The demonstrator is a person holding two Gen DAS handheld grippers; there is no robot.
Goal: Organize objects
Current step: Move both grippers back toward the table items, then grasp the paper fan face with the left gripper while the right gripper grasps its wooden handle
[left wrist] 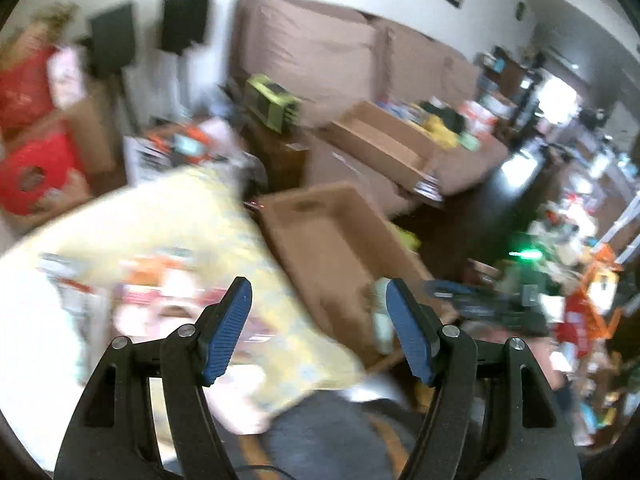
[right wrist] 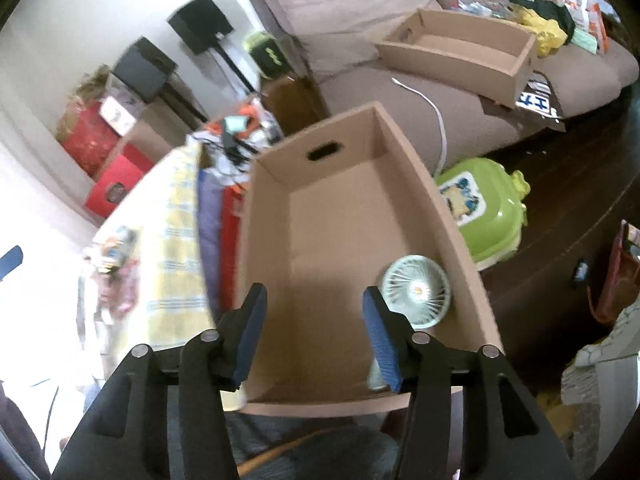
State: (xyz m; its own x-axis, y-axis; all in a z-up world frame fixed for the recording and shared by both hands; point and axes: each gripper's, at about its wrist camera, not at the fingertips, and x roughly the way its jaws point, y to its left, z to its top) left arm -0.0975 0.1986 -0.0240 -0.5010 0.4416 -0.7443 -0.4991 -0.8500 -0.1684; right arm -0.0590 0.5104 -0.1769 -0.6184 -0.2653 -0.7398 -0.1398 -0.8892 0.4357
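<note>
Now the right gripper (right wrist: 316, 334) hangs above a brown cardboard box (right wrist: 348, 216) with its blue pads apart, and nothing is between them. Inside this box, in the near right corner and close to the right wall, lies a small pale-green fan (right wrist: 416, 286), face up; the rest of the box floor is bare. To the left of the box there is a table with a yellow checked cloth (right wrist: 176, 216), and some small colourful things lie on it, too blurred to name. On the dark floor to the right of the box stands a green plastic case (right wrist: 484, 216) with a picture on its lid. Behind, a second cardboard box (right wrist: 460, 52) rests on a brown sofa (right wrist: 360, 8). The left gripper (left wrist: 318, 328) is also released, its fingers wide apart and holding nothing. Its view is much blurred; the same box (left wrist: 332, 248) shows just behind its fingers, with the yellow cloth (left wrist: 180, 220) on the left.
</note>
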